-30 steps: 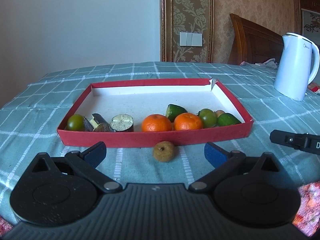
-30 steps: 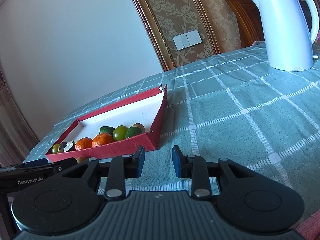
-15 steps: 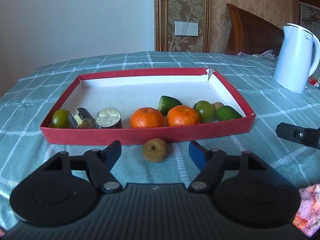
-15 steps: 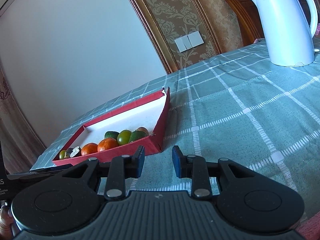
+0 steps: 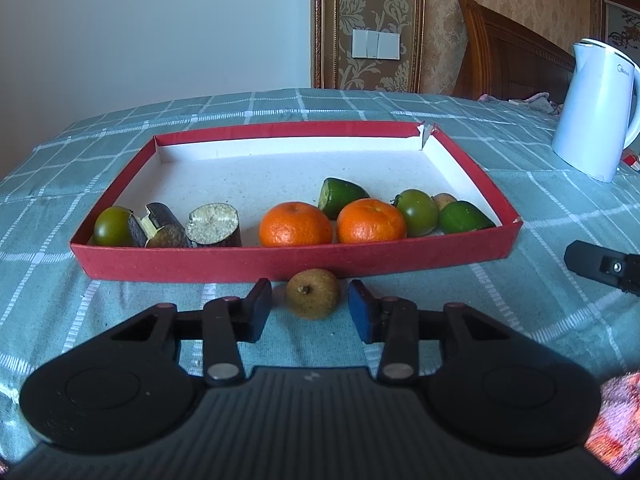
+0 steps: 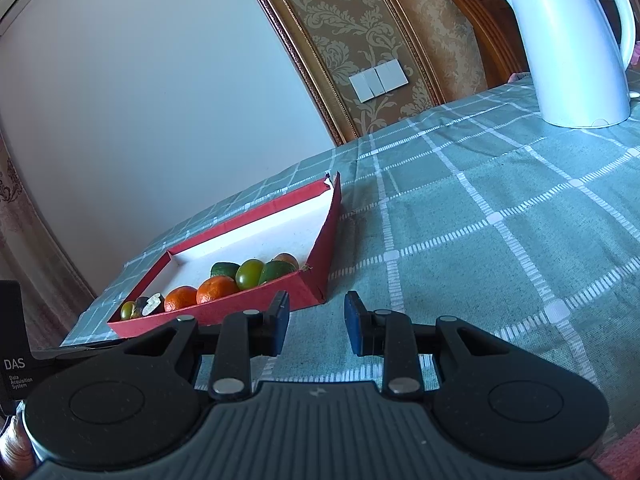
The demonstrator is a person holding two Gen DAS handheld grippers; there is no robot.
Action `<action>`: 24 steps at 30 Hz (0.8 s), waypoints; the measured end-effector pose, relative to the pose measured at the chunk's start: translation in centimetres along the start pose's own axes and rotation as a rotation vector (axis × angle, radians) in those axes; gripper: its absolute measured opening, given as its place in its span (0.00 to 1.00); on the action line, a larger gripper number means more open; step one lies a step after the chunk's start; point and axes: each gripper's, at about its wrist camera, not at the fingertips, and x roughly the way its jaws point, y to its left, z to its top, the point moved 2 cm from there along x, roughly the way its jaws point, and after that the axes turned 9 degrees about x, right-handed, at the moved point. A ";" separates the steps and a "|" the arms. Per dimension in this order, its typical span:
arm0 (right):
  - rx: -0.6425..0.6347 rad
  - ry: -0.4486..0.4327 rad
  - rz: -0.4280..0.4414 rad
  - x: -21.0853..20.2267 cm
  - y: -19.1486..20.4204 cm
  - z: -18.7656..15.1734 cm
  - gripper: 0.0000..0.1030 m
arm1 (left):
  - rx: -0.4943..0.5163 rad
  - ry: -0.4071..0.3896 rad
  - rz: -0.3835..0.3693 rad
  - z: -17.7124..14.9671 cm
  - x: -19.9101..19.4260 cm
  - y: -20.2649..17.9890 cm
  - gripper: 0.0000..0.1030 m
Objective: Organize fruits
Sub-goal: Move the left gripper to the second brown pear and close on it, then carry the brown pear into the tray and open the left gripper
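Note:
A small brown fruit (image 5: 313, 294) lies on the tablecloth just in front of the red tray (image 5: 280, 260). My left gripper (image 5: 310, 312) has it between the fingertips. The jaws are closing, and a narrow gap still shows on each side of the fruit. The tray holds two oranges (image 5: 295, 224), green tomatoes (image 5: 418, 212), green fruit pieces (image 5: 464, 218) and dark cut pieces (image 5: 214, 224) along its near wall. My right gripper (image 6: 316, 322) hovers low over the cloth to the right of the tray (image 6: 312, 284), shut with nothing between its pads.
A white electric kettle (image 5: 596, 112) stands at the back right of the table (image 6: 576, 40). Part of the right gripper's body (image 5: 600, 268) shows at the right edge. Checked green cloth (image 6: 480, 240) lies between tray and kettle. A wall and wooden headboard stand behind.
The left gripper's jaws have narrowed from wide open to close on both sides of the brown fruit, and the gripper has edged nearer to it. The right gripper has kept still.

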 end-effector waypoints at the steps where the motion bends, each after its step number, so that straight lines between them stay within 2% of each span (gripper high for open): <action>1: 0.001 0.000 0.000 0.0 0.0 0.0 0.28 | 0.001 -0.001 0.001 0.0 0.0 0.0 0.38; 13: 0.001 0.005 -0.016 0.2 -0.1 -0.1 0.28 | -0.004 -0.007 0.009 0.0 -0.1 -0.1 0.33; 17: 0.003 0.006 -0.024 0.3 -0.1 0.0 0.28 | -0.013 -0.016 -0.002 -0.1 -0.2 0.0 0.26; 24: 0.001 0.010 -0.038 0.3 0.0 -0.1 0.28 | -0.044 -0.025 -0.006 -0.3 -0.5 0.6 0.26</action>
